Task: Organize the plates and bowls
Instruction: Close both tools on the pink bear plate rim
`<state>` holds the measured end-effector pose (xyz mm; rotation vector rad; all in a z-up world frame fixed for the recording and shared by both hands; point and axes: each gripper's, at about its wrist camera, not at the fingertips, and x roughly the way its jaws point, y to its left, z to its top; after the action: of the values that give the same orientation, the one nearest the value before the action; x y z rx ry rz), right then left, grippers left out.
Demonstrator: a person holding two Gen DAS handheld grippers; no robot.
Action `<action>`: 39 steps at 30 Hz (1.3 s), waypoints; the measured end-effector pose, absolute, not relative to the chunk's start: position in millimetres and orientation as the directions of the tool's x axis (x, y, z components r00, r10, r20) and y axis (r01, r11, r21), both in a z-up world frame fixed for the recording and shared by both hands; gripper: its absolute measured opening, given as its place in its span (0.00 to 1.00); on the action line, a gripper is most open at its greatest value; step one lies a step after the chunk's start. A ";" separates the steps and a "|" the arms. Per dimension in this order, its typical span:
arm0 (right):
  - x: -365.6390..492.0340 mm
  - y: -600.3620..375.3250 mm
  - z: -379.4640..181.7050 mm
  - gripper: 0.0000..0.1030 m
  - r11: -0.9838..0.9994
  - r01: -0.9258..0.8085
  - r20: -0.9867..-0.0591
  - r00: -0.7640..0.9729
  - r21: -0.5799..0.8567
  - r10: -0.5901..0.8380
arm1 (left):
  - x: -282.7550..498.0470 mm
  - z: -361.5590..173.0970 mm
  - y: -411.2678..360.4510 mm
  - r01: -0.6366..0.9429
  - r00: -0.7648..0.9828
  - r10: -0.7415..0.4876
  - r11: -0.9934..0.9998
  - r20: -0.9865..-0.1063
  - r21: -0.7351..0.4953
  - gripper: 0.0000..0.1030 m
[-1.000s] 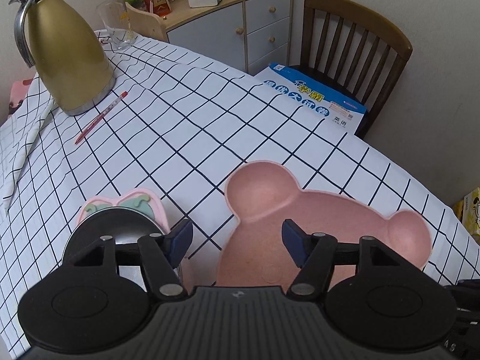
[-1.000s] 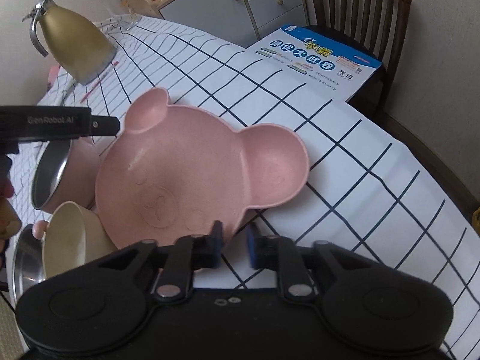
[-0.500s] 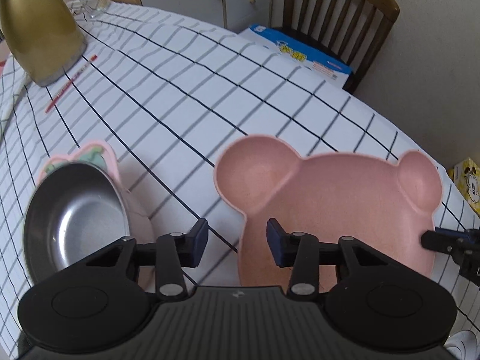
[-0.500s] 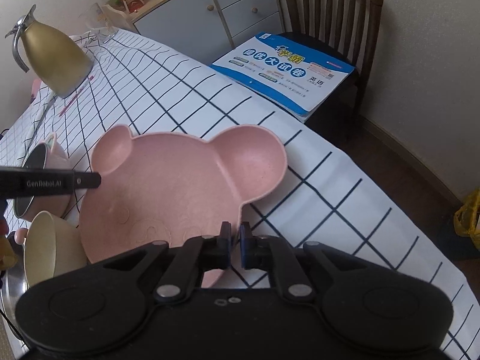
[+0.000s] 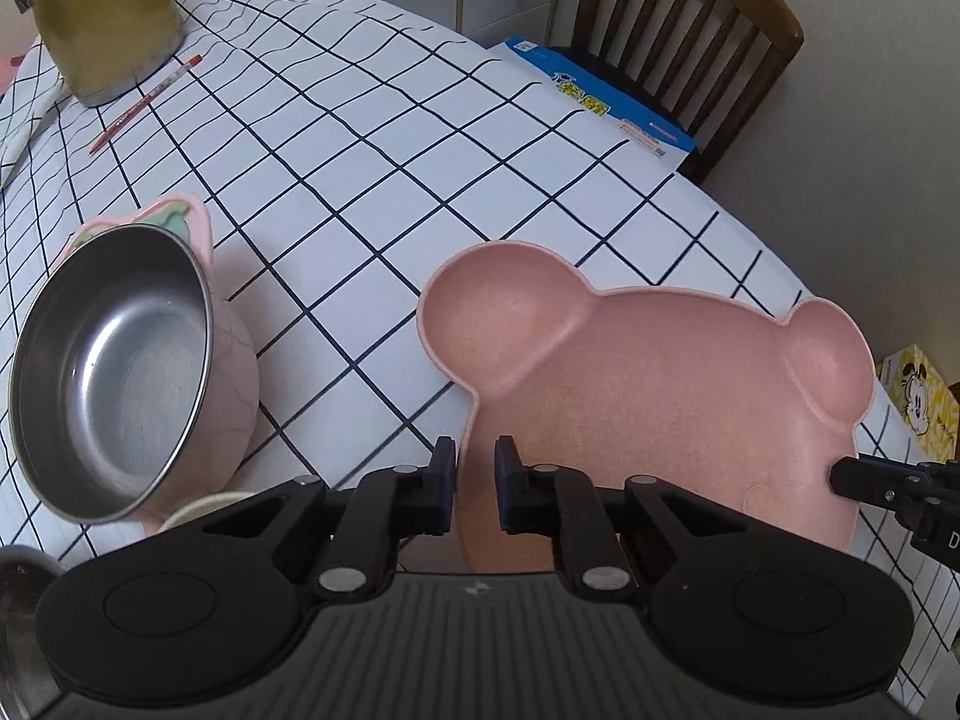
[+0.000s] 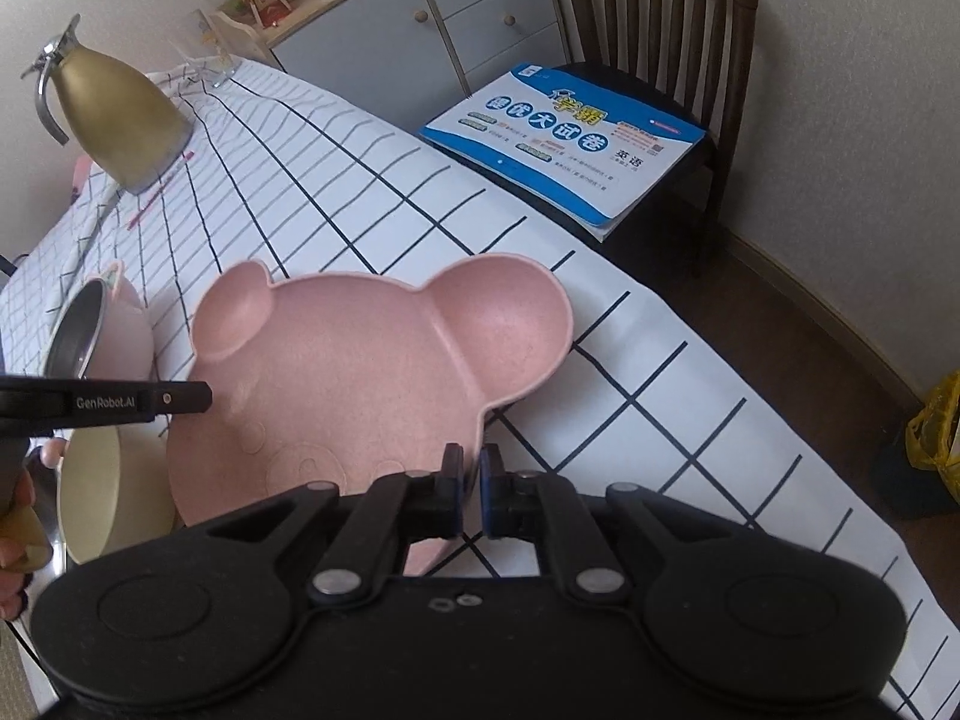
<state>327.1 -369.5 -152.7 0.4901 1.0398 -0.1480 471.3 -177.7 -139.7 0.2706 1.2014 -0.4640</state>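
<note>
A pink bear-shaped plate (image 5: 660,396) (image 6: 336,390) is tilted above the checked tablecloth. My left gripper (image 5: 476,483) has closed on its left rim, with the rim between the pads. My right gripper (image 6: 471,495) is shut on the plate's near right edge. It shows as a black tip at the plate's right edge in the left wrist view (image 5: 870,480). A pink bowl with a steel inside (image 5: 114,372) (image 6: 102,342) sits tilted to the plate's left. A cream bowl (image 6: 108,498) lies beside it.
A gold thermos jug (image 5: 96,12) (image 6: 120,114) and a red pencil (image 5: 144,102) are at the far left. A blue workbook (image 6: 564,144) lies on a wooden chair (image 6: 660,30) past the table's edge. A glass (image 6: 210,54) stands far back.
My left gripper's jaws have narrowed from wide open onto the plate's left rim. My right gripper has closed on the plate's edge and the plate has risen and tilted.
</note>
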 end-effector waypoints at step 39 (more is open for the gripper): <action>150.4 -370.6 -121.9 0.06 0.944 0.123 -0.862 0.456 0.307 0.221 | 197.6 -90.1 -115.9 0.307 0.369 -0.281 0.937 -0.886 -0.169 0.12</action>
<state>150.4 -370.6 -121.9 0.3496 1.1023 0.0614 197.6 -115.9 -90.1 0.0257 1.1316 -0.3769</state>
